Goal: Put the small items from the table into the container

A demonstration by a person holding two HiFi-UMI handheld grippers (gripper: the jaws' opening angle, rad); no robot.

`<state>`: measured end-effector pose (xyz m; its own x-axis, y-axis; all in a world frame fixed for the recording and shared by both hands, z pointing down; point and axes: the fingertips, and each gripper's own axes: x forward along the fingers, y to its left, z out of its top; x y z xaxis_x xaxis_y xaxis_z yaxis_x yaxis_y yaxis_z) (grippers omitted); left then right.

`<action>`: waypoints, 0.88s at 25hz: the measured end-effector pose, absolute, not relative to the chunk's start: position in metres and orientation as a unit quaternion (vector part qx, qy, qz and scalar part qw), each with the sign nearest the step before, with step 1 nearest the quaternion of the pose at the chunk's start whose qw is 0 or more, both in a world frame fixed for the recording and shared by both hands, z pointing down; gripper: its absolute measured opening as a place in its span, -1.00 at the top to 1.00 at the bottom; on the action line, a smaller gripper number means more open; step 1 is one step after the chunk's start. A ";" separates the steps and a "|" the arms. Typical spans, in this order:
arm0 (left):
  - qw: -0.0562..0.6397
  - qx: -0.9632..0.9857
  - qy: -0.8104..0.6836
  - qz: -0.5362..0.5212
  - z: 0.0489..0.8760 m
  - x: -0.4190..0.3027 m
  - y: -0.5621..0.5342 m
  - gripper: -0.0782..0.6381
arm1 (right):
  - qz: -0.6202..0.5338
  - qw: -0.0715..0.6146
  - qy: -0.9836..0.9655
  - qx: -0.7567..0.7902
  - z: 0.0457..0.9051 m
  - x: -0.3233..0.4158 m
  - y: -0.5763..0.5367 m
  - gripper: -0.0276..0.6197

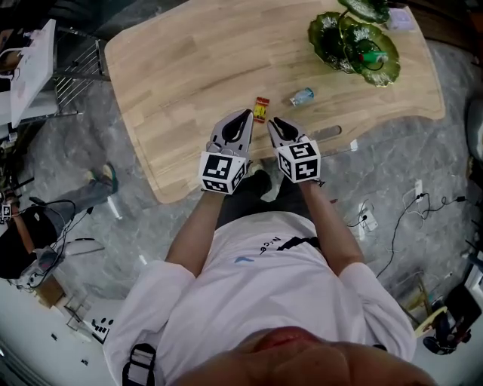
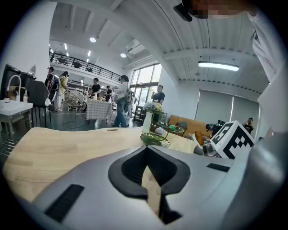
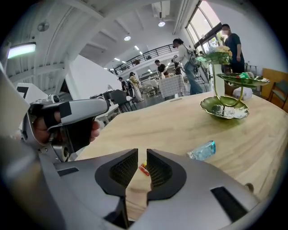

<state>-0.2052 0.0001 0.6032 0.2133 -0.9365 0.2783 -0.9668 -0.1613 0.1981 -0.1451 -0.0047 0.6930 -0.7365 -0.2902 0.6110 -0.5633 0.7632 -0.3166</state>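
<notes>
Two small items lie on the wooden table (image 1: 189,68): a red and yellow packet (image 1: 261,108) (image 3: 143,169) and a clear blue packet (image 1: 302,96) (image 3: 202,151). The container is a green leaf-shaped tiered dish (image 1: 343,41) (image 3: 224,108) (image 2: 155,139) at the far right, with a green item on its upper tier (image 3: 243,79). My left gripper (image 1: 245,114) (image 2: 146,148) hovers over the near edge, jaws shut and empty. My right gripper (image 1: 273,122) (image 3: 142,155) is beside it, a narrow gap between its jaws. The red packet lies just beyond its tips, untouched.
A pale box (image 1: 400,19) sits by the dish at the table's far corner. A metal rack (image 1: 75,75) and white furniture stand left of the table. Cables (image 1: 392,219) lie on the floor to the right. People stand far off in the hall (image 2: 121,101).
</notes>
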 end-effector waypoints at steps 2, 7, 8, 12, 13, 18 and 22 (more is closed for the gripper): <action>0.170 0.763 -0.622 0.045 0.614 -0.203 0.003 0.76 | 0.255 0.283 -0.892 0.244 0.706 -0.145 -0.004 0.74; 0.175 0.766 -0.617 0.047 0.643 -0.200 0.004 0.76 | 0.274 0.304 -0.876 0.255 0.743 -0.150 -0.007 0.73; 0.176 0.766 -0.616 0.048 0.648 -0.201 0.004 0.76 | 0.279 0.307 -0.873 0.257 0.749 -0.151 -0.009 0.72; 0.178 0.765 -0.617 0.047 0.664 -0.206 0.004 0.76 | 0.294 0.324 -0.859 0.266 0.772 -0.157 -0.013 0.62; 0.178 0.765 -0.618 0.047 0.666 -0.208 0.004 0.76 | 0.297 0.329 -0.855 0.269 0.777 -0.159 -0.014 0.60; 0.177 0.761 -0.622 0.045 0.672 -0.219 0.006 0.76 | 0.306 0.356 -0.838 0.279 0.794 -0.165 -0.017 0.56; 0.177 0.760 -0.624 0.043 0.672 -0.225 0.008 0.76 | 0.297 0.384 -0.825 0.290 0.802 -0.168 -0.019 0.56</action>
